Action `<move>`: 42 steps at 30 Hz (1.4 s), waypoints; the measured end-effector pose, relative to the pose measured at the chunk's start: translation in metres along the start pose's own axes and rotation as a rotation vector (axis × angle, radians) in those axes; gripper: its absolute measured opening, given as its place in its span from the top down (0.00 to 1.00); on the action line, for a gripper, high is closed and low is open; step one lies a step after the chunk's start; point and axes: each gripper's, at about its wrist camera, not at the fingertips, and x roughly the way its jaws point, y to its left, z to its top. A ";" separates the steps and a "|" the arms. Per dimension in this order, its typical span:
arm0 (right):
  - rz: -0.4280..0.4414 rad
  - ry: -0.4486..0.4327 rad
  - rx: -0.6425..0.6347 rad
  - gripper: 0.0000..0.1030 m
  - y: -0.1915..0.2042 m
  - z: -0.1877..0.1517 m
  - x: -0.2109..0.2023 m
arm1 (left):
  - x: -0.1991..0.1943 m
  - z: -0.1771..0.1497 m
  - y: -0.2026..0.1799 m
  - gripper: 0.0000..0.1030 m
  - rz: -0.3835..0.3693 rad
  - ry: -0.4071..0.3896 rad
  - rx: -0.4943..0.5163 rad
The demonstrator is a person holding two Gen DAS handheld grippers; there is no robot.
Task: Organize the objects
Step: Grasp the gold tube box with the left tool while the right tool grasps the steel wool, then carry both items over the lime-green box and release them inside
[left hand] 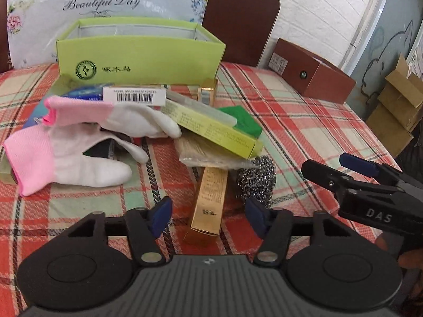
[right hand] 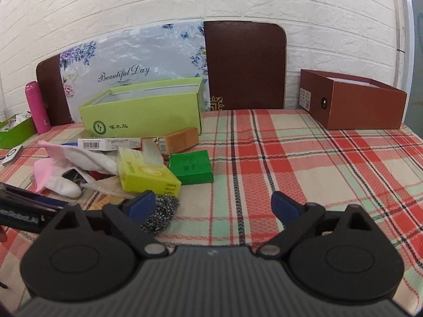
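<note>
A pile of objects lies on the plaid tablecloth in front of an open lime-green box (left hand: 137, 58) (right hand: 142, 111). It holds pink-cuffed white gloves (left hand: 79, 158) (right hand: 79, 161), a gold box (left hand: 210, 200), a steel wool ball (left hand: 257, 178) (right hand: 161, 212), a yellow-green box (left hand: 211, 132) (right hand: 145, 174), a dark green box (left hand: 243, 120) (right hand: 191, 166) and a barcoded white box (left hand: 134, 96). My left gripper (left hand: 208, 216) is open, its jaws on either side of the gold box's near end. My right gripper (right hand: 212, 206) is open and empty, right of the pile; it also shows in the left wrist view (left hand: 330, 166).
An open brown box (left hand: 312, 72) (right hand: 354, 100) stands at the table's far right. A floral board and a brown board (right hand: 246, 66) lean against the white brick wall. A pink bottle (right hand: 37, 107) and a small green tray (right hand: 15, 130) stand far left. Cardboard boxes (left hand: 399, 105) sit beyond the right edge.
</note>
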 end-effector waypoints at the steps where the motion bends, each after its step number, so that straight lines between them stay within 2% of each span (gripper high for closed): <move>1: 0.022 0.010 0.005 0.15 0.002 0.000 0.001 | 0.003 -0.001 0.001 0.66 -0.008 0.014 0.002; 2: 0.047 0.020 0.012 0.17 0.005 -0.001 0.002 | 0.006 -0.002 0.003 0.72 -0.015 0.030 -0.002; 5: 0.125 0.052 0.012 0.22 0.019 -0.001 0.008 | -0.003 -0.007 0.011 0.74 -0.027 0.036 -0.012; 9: 0.146 0.090 -0.025 0.22 0.040 -0.006 0.026 | -0.025 -0.020 0.021 0.74 0.019 0.033 -0.007; 11: 0.156 0.103 -0.028 0.30 0.044 -0.009 0.036 | -0.029 -0.023 0.027 0.74 0.030 0.028 -0.011; 12: 0.155 0.116 -0.035 0.48 0.045 -0.011 0.040 | -0.029 -0.023 0.030 0.74 0.031 0.028 -0.015; 13: 0.146 0.128 -0.047 0.57 0.046 -0.012 0.041 | -0.029 -0.023 0.032 0.73 0.031 0.026 -0.021; 16: 0.178 0.153 -0.085 0.63 0.038 -0.014 0.030 | -0.025 -0.019 0.030 0.73 0.037 0.021 -0.001; 20: 0.186 0.191 -0.087 0.64 0.024 -0.016 0.015 | -0.009 -0.012 0.027 0.71 0.036 0.028 0.021; 25: 0.155 0.180 -0.087 0.51 0.028 -0.014 0.012 | 0.001 -0.007 0.021 0.71 0.037 0.026 0.024; 30: 0.119 0.193 -0.059 0.45 0.033 -0.014 0.022 | 0.001 -0.009 0.025 0.71 0.038 0.028 0.010; 33: 0.107 0.190 -0.051 0.44 0.033 -0.015 0.025 | 0.001 -0.009 0.023 0.71 0.043 0.027 0.014; 35: 0.100 0.199 -0.046 0.53 0.032 -0.016 0.028 | 0.001 -0.009 0.023 0.71 0.044 0.026 0.017; 36: 0.099 0.204 -0.043 0.64 0.031 -0.017 0.028 | 0.001 -0.009 0.023 0.71 0.042 0.027 0.017; 42: 0.131 0.204 -0.064 0.67 0.029 -0.009 0.018 | -0.005 -0.007 0.021 0.76 0.086 0.034 0.023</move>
